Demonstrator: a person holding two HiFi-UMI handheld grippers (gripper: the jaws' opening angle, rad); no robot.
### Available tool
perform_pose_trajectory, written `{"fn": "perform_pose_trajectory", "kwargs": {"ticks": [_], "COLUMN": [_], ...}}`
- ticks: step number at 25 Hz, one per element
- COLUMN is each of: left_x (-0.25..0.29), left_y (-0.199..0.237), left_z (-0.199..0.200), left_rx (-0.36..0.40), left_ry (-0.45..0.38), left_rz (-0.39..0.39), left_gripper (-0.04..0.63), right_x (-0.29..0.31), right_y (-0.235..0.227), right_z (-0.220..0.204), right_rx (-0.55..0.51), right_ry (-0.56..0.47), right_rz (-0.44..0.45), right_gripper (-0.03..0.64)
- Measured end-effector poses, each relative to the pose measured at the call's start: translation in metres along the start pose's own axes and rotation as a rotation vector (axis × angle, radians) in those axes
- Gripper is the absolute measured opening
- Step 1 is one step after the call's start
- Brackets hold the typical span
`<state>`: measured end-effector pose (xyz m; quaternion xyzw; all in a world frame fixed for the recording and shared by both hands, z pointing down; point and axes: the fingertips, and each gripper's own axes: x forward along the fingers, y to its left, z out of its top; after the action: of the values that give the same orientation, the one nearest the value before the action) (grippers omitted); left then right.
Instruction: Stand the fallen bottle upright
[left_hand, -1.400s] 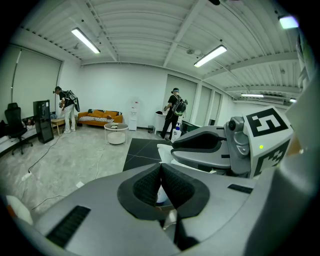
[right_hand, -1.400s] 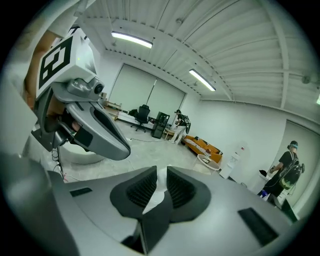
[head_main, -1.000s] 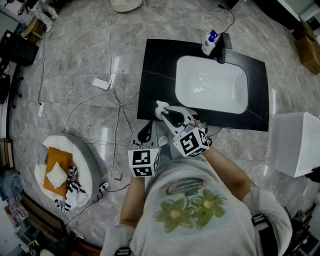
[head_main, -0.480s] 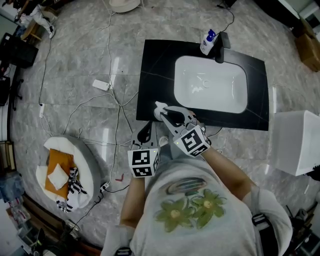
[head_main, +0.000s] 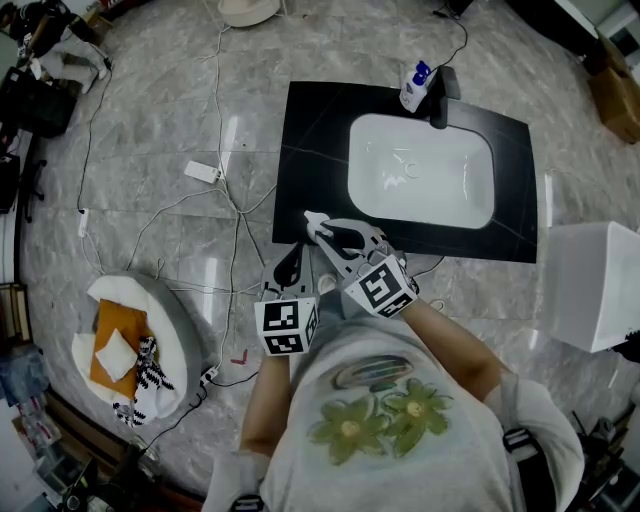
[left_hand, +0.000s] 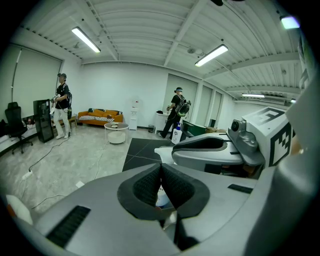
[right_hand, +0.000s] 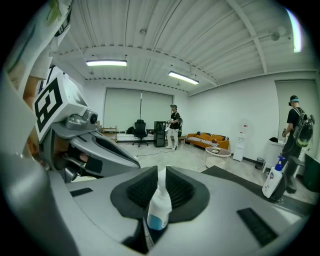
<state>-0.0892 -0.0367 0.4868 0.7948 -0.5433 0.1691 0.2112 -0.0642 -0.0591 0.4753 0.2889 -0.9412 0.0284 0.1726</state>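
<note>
A small white bottle with a blue label (right_hand: 159, 207) sits between the pads of my right gripper (right_hand: 160, 175), which is shut on it. In the head view the right gripper (head_main: 315, 225) hovers over the front left corner of the black counter (head_main: 310, 130), with the bottle's white tip (head_main: 309, 218) showing at its end. My left gripper (head_main: 290, 262) hangs just left of and below it, off the counter's edge. Its pads (left_hand: 172, 187) meet at the tips with nothing gripped. A second bottle with a blue pump (head_main: 417, 85) stands upright beside the faucet (head_main: 440, 95).
A white sink basin (head_main: 420, 170) is set in the counter. Cables and a power strip (head_main: 203, 170) lie on the marble floor at the left. A round white cushion with an orange cloth (head_main: 130, 340) stands at the lower left, a white box (head_main: 590, 285) at the right. People stand far off.
The right gripper has rolled a little with the bottle in it, and its tip has shifted slightly left. The left gripper has stayed where it was.
</note>
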Motion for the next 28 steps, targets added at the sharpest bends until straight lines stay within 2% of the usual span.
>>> {"fn": "perform_pose_trajectory", "kwargs": {"ticks": [10,28], "left_x": [0.0009,0.0017], "left_y": [0.0038,0.0057], "left_z": [-0.0006,-0.0038], "left_rx": [-0.005,-0.006], "left_ry": [0.001,0.004], "left_rz": [-0.003,-0.022], "left_gripper": [0.018,0.018], "right_x": [0.0001,-0.0010], "right_y": [0.0022,0.0071], "right_z": [0.0007,-0.0015], "right_rx": [0.070,0.095], "right_ry": [-0.009,-0.013], "right_rz": [0.013,0.001], "right_gripper": [0.069,0.069]}}
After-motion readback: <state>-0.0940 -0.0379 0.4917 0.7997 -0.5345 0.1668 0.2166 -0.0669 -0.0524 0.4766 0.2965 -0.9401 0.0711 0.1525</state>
